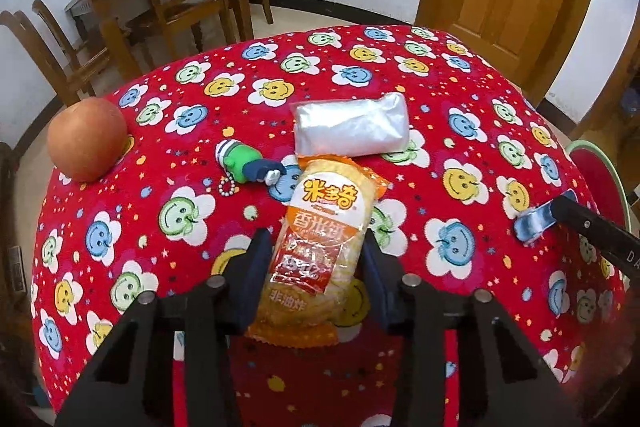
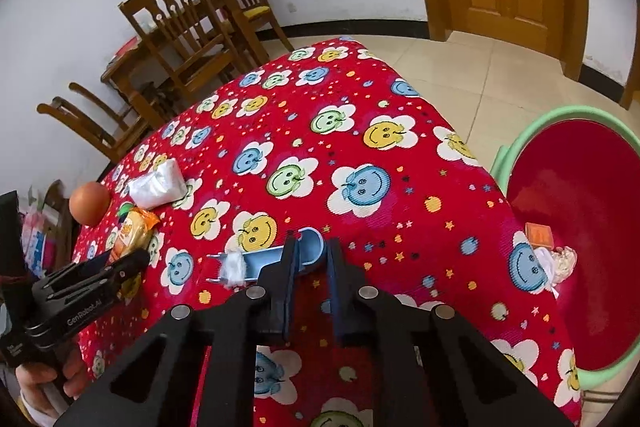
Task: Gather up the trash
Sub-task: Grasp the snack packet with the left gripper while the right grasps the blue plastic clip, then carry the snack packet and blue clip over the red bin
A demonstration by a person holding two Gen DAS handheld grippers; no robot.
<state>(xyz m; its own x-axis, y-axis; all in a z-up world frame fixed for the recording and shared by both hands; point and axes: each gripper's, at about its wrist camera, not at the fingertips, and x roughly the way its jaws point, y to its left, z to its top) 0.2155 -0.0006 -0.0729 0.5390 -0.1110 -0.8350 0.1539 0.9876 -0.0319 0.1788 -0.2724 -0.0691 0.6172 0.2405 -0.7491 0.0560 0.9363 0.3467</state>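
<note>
Currently, the left gripper (image 1: 316,251) is clamped on the snack packet (image 1: 320,239) at lower centre; right gripper (image 2: 312,259) pinches the blue fork (image 2: 276,261). Slippage of the slick packet is judged possible.

Red tablecloth (image 1: 400,75) everywhere — white flowers with smiley faces in blue, yellow and green, tiny stars and dots scattered between. On it, an orange and white snack packet (image 1: 320,243) with yellow lettering and a red panel, clear plastic showing pale yellow inside. Beyond it a silvery-white pouch (image 1: 352,125). A reddish-orange apple (image 1: 86,139) off to the side, then a keychain figure (image 1: 244,163) in green and navy with a striped white cap. Pale blue razor (image 2: 276,261) — a white tuft on its head. Basin (image 2: 560,125), mint-green rim, deep red inside. Black gripper fingers (image 1: 256,267).
</note>
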